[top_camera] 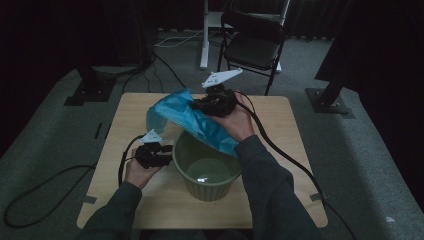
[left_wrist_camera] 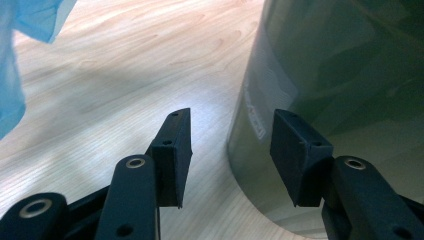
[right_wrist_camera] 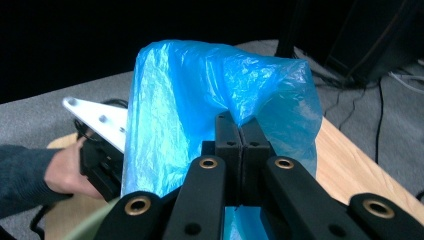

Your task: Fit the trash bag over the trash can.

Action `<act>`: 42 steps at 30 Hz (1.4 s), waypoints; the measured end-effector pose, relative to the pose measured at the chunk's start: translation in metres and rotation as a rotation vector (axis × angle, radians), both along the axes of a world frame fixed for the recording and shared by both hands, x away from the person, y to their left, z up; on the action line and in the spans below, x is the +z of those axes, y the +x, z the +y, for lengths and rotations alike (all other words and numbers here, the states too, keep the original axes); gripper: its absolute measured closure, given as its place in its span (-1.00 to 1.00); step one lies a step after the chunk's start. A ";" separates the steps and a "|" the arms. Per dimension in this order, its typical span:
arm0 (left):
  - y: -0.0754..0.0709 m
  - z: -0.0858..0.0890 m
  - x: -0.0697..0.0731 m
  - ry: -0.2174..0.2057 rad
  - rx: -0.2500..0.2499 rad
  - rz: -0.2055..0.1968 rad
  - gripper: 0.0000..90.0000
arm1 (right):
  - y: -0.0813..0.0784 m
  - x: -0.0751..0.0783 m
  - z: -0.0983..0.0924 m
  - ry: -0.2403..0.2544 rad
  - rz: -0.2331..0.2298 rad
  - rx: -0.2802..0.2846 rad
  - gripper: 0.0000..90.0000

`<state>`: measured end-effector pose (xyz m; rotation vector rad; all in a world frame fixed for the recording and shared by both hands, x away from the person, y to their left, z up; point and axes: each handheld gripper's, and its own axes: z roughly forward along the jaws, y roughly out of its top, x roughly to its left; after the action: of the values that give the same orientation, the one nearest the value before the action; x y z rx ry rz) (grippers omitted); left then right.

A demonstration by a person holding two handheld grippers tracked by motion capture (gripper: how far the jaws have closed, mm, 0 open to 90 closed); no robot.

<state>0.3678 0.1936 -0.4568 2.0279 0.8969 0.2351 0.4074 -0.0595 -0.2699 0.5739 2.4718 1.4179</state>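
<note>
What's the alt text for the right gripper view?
The right gripper has its black jaws shut on a fold of a thin blue plastic bag, which billows up ahead of it above a wooden table. At left, the person's other hand holds the left gripper.

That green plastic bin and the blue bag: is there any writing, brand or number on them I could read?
Green ribbed plastic bin: a pale label patch low on its wall, too blurred to read.
Thin blue plastic bag: no print visible.
Light wooden table: no text.

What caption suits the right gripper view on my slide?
Right gripper shut on blue plastic bag, lifted above the green bin.
</note>
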 end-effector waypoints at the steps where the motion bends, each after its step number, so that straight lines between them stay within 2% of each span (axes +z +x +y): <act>1: 0.000 0.002 0.000 0.000 0.005 -0.001 0.14 | -0.001 0.002 0.003 0.004 -0.005 0.003 0.99; 7: -0.001 0.012 0.002 -0.004 0.039 -0.011 0.14 | -0.007 0.011 0.017 0.007 -0.038 0.033 0.99; 9: -0.001 0.014 0.002 -0.008 0.045 -0.014 0.14 | -0.008 0.009 0.017 0.001 -0.031 0.026 0.99; 13: -0.003 0.020 0.006 -0.012 0.058 -0.029 0.14 | -0.006 0.001 0.014 0.000 -0.010 0.014 0.99; 15: -0.004 0.023 0.007 -0.015 0.064 -0.037 0.14 | -0.005 -0.004 0.015 -0.024 -0.001 0.007 0.99; 17: -0.005 0.024 0.009 -0.017 0.072 -0.045 0.14 | -0.004 -0.009 0.016 -0.047 0.000 0.007 0.99; 25: -0.009 0.030 0.014 -0.032 0.085 -0.068 0.13 | -0.001 -0.027 0.029 -0.073 0.028 0.013 0.99; 28: -0.009 0.030 0.014 -0.031 0.091 -0.067 0.13 | 0.001 -0.029 0.035 -0.061 0.042 0.017 0.99; 32: -0.009 0.030 0.014 -0.024 0.090 -0.064 0.13 | -0.003 -0.021 0.041 -0.014 0.039 0.041 0.99; 34: -0.009 0.030 0.014 -0.028 0.091 -0.067 0.13 | -0.005 -0.018 0.042 -0.014 0.021 0.043 0.99; 37: -0.009 0.031 0.015 -0.028 0.096 -0.070 0.13 | -0.005 -0.016 0.039 -0.003 0.012 0.033 0.99; 40: -0.009 0.031 0.015 -0.026 0.095 -0.074 0.13 | -0.002 -0.016 0.035 0.011 0.031 0.013 0.99; 42: -0.010 0.031 0.016 -0.027 0.096 -0.082 0.13 | 0.000 -0.018 0.032 0.003 0.027 0.001 0.99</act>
<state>0.3578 0.2247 -0.4411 1.9388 0.9419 0.3542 0.4072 -0.0276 -0.2882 0.5957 2.4916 1.4238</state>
